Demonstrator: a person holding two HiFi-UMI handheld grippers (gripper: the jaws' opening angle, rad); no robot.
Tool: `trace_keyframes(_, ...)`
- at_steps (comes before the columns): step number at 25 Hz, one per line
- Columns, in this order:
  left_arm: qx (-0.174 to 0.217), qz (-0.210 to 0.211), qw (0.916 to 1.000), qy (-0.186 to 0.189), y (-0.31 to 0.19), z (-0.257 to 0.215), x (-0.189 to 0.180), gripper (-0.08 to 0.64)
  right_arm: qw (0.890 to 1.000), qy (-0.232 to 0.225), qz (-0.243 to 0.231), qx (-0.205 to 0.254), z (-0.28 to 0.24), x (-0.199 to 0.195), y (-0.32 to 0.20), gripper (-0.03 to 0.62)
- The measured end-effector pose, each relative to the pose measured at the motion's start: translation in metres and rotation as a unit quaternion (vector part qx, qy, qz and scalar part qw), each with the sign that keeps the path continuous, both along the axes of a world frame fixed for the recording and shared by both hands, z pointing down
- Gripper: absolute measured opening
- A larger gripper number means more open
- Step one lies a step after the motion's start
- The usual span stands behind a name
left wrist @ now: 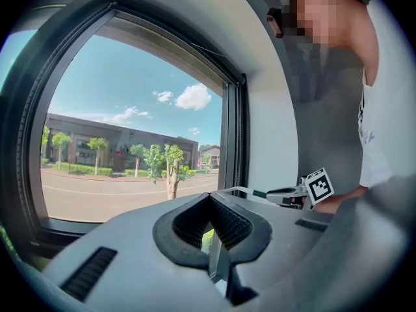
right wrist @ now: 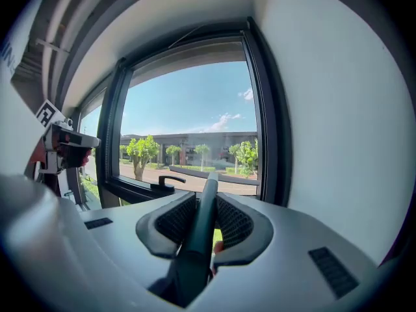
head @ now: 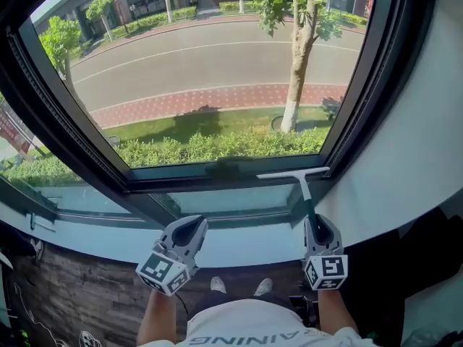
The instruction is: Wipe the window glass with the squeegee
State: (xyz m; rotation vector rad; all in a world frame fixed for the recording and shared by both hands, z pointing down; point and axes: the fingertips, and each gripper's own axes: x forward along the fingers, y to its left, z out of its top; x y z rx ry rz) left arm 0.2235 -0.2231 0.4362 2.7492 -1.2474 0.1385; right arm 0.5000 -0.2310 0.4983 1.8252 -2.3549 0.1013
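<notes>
**Holding the squeegee low, lining up for a stroke**

Clamping the squeegee (head: 302,188) by its dark handle in the right gripper (head: 316,225), both pads (right wrist: 235,224) pressing in on it from either side. Pointing the handle's long axis straight out past those fingertips toward the window glass (head: 210,71). Carrying the white blade crosswise at the far end, well ahead of the tips and a touch to their left. Resting that blade low, along the bottom edge of the pane by the dark frame (head: 217,170). Not managing to tell whether the rubber is actually touching glass. Looking at nearly the whole pane lying beyond and above the fingers, so judging the wiping as barely under way. Expecting the coming stroke to call for a lift up the glass with the blade held level.

Hanging the left gripper (head: 189,231) off to the left of the right fingers, about level with them and well apart from the handle. Showing its pads (left wrist: 229,225) drawn together at the tips with nothing between them. Judging the right gripper as the only one placed to do the work.

Reading very little print: picking out only the letters "AINING" on the white shirt (head: 246,322) behind the fingers, cut off by the picture's lower edge. Finding square black-and-white markers on both gripper cubes but no words, and spotting no brand on the squeegee.
</notes>
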Motion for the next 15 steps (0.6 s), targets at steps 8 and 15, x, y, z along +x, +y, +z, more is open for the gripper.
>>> trace_keyframes(8, -0.008, -0.031, 0.9994, -0.014, 0.012, 0.01, -0.01, 0.014, 0.997, -0.05, -0.012, 0.052, -0.028, 0.011, -0.001, 0.098)
trace_keyframes(15, 0.02, 0.003, 0.9995, -0.024, 0.025, 0.005, -0.054, 0.014, 0.998, -0.048, 0.014, 0.042, -0.031, -0.039, 0.012, 0.098)
